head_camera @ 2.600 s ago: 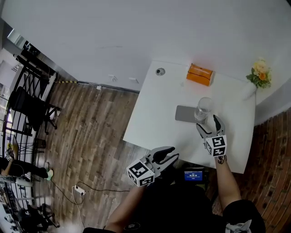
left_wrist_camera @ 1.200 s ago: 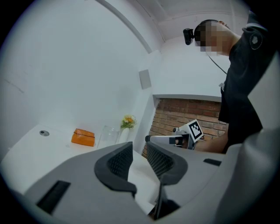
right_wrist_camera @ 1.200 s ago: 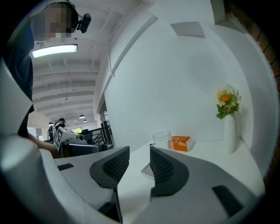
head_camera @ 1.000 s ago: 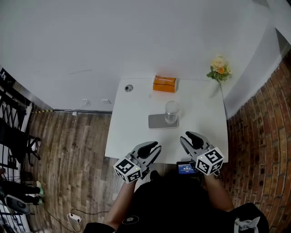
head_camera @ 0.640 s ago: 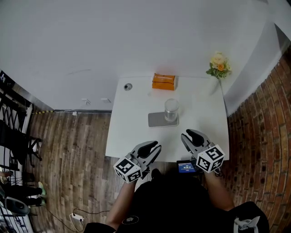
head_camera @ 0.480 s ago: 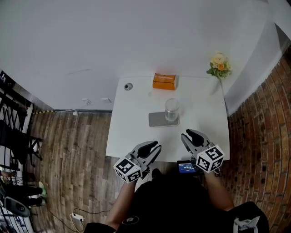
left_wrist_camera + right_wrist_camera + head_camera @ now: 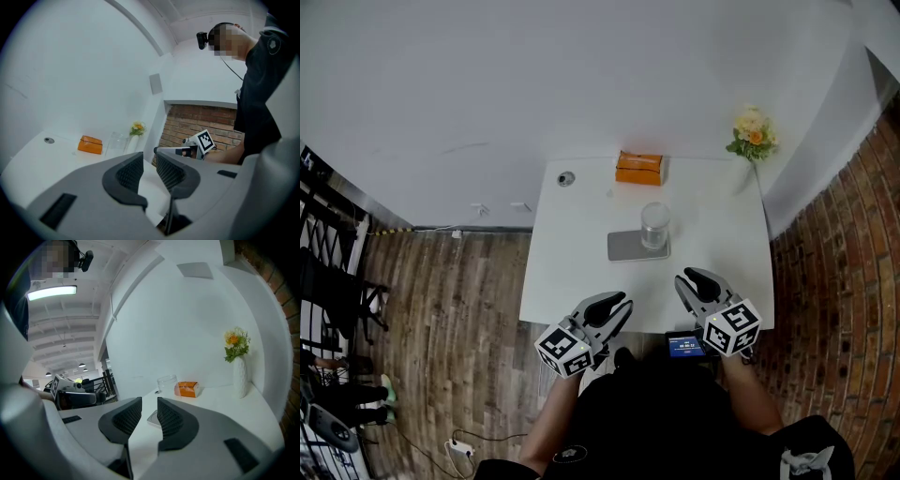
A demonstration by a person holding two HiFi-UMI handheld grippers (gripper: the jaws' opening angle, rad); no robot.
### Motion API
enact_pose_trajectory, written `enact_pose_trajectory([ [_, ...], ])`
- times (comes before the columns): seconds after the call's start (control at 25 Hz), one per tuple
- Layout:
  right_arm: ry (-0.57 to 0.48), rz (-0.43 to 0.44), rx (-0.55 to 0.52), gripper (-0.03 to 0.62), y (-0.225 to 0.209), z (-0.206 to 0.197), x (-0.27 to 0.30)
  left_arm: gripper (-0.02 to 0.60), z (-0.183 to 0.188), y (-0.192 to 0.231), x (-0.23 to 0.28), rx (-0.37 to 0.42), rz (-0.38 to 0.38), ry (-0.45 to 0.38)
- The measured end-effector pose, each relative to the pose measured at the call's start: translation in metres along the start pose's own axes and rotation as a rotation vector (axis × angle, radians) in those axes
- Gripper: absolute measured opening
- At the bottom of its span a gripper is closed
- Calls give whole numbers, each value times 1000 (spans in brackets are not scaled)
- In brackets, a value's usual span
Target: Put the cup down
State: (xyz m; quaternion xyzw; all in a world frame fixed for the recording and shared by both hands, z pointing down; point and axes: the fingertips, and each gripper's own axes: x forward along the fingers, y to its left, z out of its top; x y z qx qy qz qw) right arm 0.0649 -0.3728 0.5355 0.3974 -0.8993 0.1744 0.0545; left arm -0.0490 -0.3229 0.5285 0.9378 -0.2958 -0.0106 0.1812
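Observation:
A clear glass cup (image 7: pixel 654 225) stands upright on a grey pad (image 7: pixel 623 247) in the middle of the white table (image 7: pixel 722 262); no gripper touches it. The cup (image 7: pixel 167 383) also shows beyond the right jaws and faintly in the left gripper view (image 7: pixel 117 140). My right gripper (image 7: pixel 689 278) hovers over the table's near edge, well short of the cup. Its jaws have just been closing and stand shut with nothing between them (image 7: pixel 149 411). My left gripper (image 7: pixel 619 302) hangs just off the near edge, shut and empty (image 7: pixel 149 166).
An orange box (image 7: pixel 639 168) and a small round fitting (image 7: pixel 567 178) sit at the table's far edge. A white vase of flowers (image 7: pixel 752 136) stands at the far right corner. A small blue-lit screen (image 7: pixel 684 347) shows below the near edge. Brick wall right, wooden floor left.
My right gripper, which stood close behind the cup earlier, has drawn back to the table's near edge. Over the last second neither hand nor the cup has visibly shifted.

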Motion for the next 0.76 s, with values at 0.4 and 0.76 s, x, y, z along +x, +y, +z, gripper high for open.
enact_pose_trajectory([
  [0.4,10,-13,-15,114,0,-4,-2,94,1,-2,-1,7,-1,1],
  [0.76,13,-21,-25,114,-1,-6,-4,94,0,-4,-1,7,-2,3],
])
